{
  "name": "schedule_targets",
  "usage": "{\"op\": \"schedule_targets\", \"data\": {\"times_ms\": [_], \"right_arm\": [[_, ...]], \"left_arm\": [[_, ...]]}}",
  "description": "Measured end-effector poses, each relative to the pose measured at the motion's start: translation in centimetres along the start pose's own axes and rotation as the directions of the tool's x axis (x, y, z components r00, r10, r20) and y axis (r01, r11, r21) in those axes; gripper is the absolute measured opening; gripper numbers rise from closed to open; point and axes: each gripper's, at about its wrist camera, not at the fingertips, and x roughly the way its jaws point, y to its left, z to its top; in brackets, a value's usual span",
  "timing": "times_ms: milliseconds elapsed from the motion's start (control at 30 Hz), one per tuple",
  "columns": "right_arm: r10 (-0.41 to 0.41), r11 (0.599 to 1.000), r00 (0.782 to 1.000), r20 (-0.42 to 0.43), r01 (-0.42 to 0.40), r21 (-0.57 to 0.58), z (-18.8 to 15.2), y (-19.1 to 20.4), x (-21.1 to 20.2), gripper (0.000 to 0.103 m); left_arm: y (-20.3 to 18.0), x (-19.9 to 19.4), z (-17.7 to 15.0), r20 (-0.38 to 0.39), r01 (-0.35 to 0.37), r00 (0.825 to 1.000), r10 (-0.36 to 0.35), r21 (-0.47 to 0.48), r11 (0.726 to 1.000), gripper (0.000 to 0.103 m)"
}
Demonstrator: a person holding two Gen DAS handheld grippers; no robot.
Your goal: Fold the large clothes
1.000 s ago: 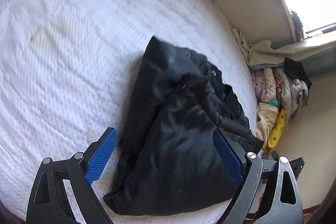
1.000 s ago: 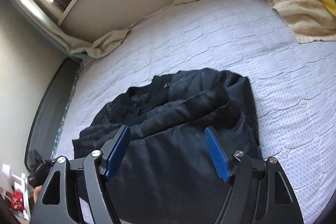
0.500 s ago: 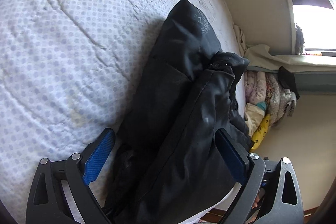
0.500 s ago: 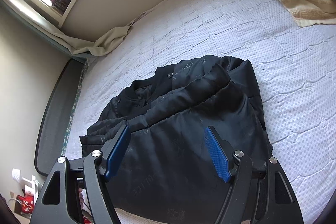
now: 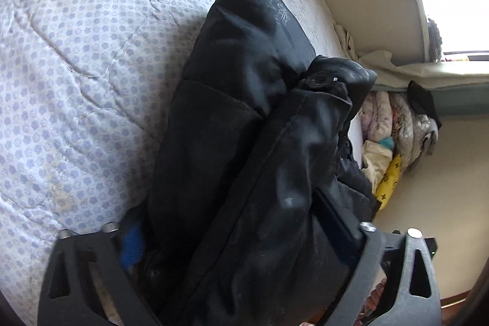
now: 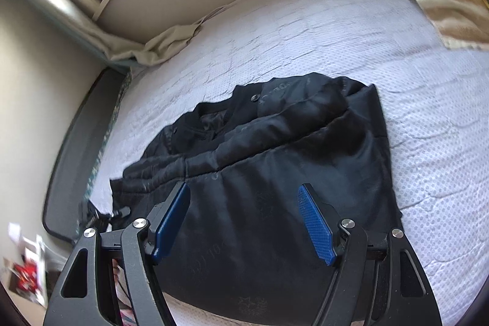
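Left wrist view shows one black padded jacket, partly folded on the white quilted bed; the left tongs have come down around its near edge and have just been closing, fabric between them, not visibly clamped. Right tongs hover apart above it, so a next fold seems near.

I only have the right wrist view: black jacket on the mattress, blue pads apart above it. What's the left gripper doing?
Observer: The left gripper has the jacket bunched between its fingers. Its jaws have just been closing; a firm grip is unconfirmed.
Operator: Anything on the mattress there?
Observer: A yellowish stain on the mattress, left of the jacket.
Operator: Anything else?
Observer: A black item hangs off the window ledge.
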Motion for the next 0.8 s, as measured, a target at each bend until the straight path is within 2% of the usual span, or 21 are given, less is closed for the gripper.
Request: {"op": "schedule_targets", "data": {"times_ms": [33, 133, 267, 300, 400, 633, 800], "right_arm": [[-0.008, 1.0, 1.0, 0.0, 0.008, -0.022, -0.2, 0.4, 0.2, 0.071], [-0.05, 0.99, 0.999, 0.019, 0.052, -0.131, -0.9, 2.6, 0.7, 0.07], [-0.095, 0.956, 0.995, 0.034, 0.1, -0.276, -1.9, 5.4, 1.9, 0.046], [-0.098, 0.95, 0.995, 0.034, 0.104, -0.295, -2.1, 5.7, 2.3, 0.039], [-0.122, 0.935, 0.992, 0.014, 0.119, -0.334, -2.6, 6.3, 4.2, 0.031], [-0.206, 0.908, 0.978, -0.018, 0.184, -0.377, -3.5, 5.3, 8.7, 0.026], [-0.188, 0.923, 0.981, -0.056, 0.156, -0.353, -3.7, 3.7, 10.4, 0.025]], "left_arm": [[0.1, 0.2, -0.1, -0.012, 0.018, 1.0, -0.018, -0.006, 1.0, 0.076], [0.3, 0.7, -0.2, -0.028, 0.067, 0.997, -0.068, -0.03, 0.997, 0.061], [0.1, 0.5, -0.3, -0.031, 0.093, 0.995, -0.094, -0.029, 0.995, 0.049], [-0.1, 0.4, -0.3, -0.031, 0.097, 0.995, -0.098, -0.03, 0.995, 0.048], [-0.4, 0.0, -0.4, -0.027, 0.107, 0.994, -0.108, -0.029, 0.994, 0.045], [-1.1, -2.0, -0.6, -0.014, 0.179, 0.984, -0.179, -0.017, 0.984, 0.039], [-3.5, -3.2, -1.2, -0.015, 0.244, 0.97, -0.244, 0.029, 0.969, 0.037]]}}
